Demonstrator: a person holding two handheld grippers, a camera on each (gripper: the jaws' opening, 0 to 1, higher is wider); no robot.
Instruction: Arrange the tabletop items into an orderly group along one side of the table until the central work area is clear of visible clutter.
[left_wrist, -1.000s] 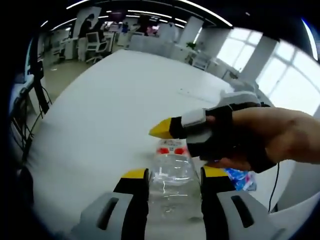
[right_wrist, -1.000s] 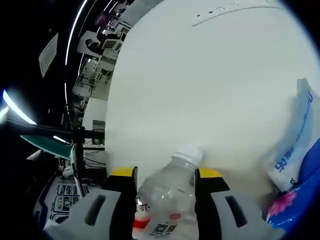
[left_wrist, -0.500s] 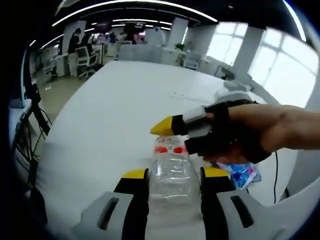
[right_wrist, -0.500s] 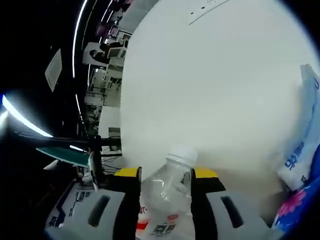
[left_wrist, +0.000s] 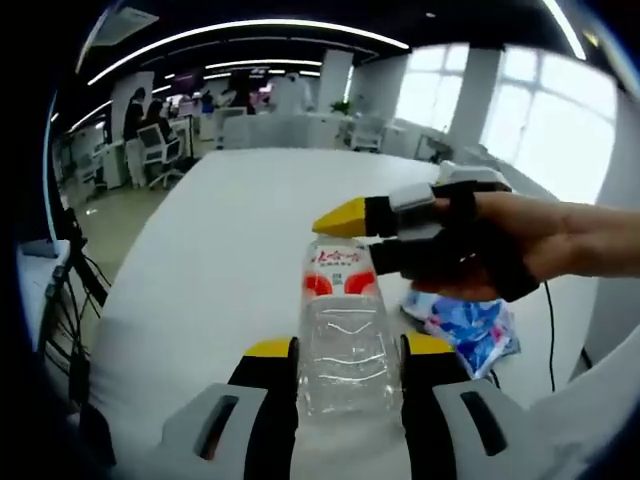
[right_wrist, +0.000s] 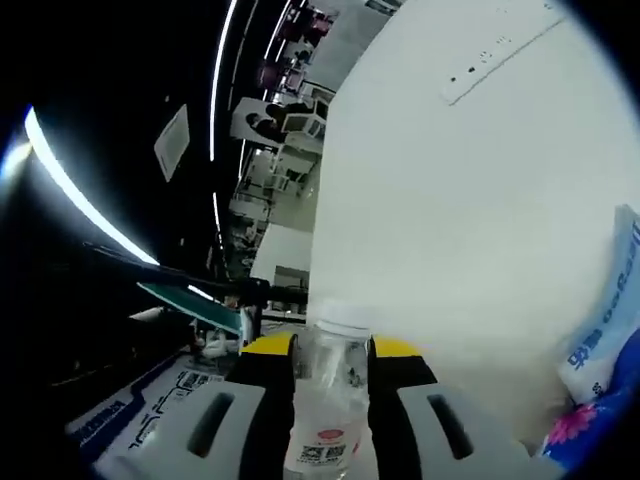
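- In the left gripper view, the left gripper (left_wrist: 340, 350) has its yellow-tipped jaws clamped on the lower body of a clear plastic bottle (left_wrist: 340, 335), which runs toward 12 o'clock.
- The bottle carries a red-and-white label (left_wrist: 338, 272) near its far end; the print is too small to read.
- The right gripper (left_wrist: 345, 222), held in a person's hand (left_wrist: 530, 245), comes in from 3 o'clock and lies across the bottle's far end.
- In the right gripper view, the right gripper's jaws are closed on the bottle's neck, just under the white cap (right_wrist: 343, 320); a small red mark and a code patch show lower down.
- A blue-and-white packet (left_wrist: 465, 325) lies on the white table (left_wrist: 220, 250) at 4 o'clock of the bottle; its lettering is not legible.
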